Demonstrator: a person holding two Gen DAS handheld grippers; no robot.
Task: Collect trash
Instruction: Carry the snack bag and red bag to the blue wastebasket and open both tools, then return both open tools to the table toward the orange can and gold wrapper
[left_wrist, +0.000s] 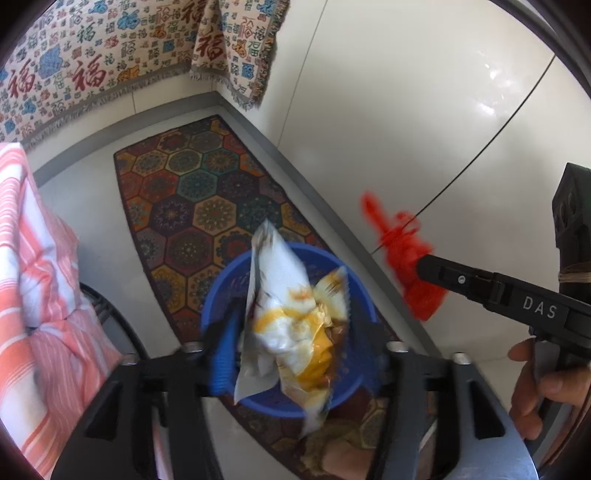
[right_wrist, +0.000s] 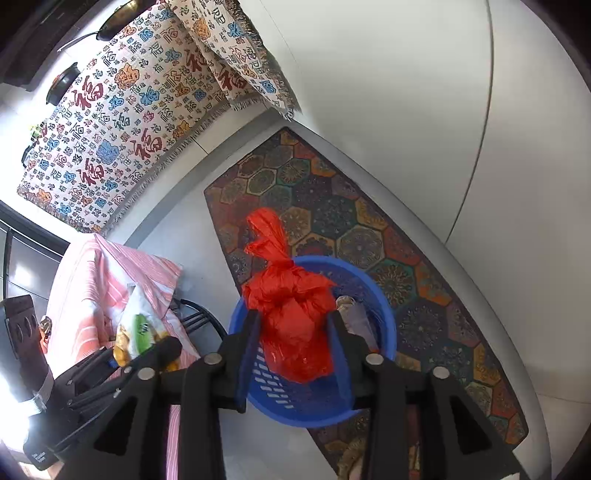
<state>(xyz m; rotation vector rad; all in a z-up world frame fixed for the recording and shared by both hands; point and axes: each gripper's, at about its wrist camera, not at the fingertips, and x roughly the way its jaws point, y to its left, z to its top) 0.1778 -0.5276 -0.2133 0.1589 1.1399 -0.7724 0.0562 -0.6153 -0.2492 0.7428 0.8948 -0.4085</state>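
Observation:
A blue plastic basket (left_wrist: 218, 288) stands on the rug right below both grippers. A crumpled white and yellow snack wrapper (left_wrist: 284, 317) hangs over the basket between the fingers of my left gripper (left_wrist: 295, 343); the jaws stand wide and a gap shows on each side of it. My right gripper (right_wrist: 293, 332) is shut on a knotted red plastic bag (right_wrist: 291, 317) above the basket (right_wrist: 288, 398). In the left wrist view that red bag (left_wrist: 410, 273) is blurred at the tip of the right gripper (left_wrist: 421, 266). Some paper trash (right_wrist: 351, 310) lies inside the basket.
A rug with hexagon patterns (left_wrist: 192, 199) runs along a white wall (left_wrist: 406, 110). A pink striped cloth (left_wrist: 40, 280) over a dark metal chair sits to the left. A fringed throw with red characters (right_wrist: 122, 122) hangs behind. A person's hand (left_wrist: 535, 384) grips the right tool.

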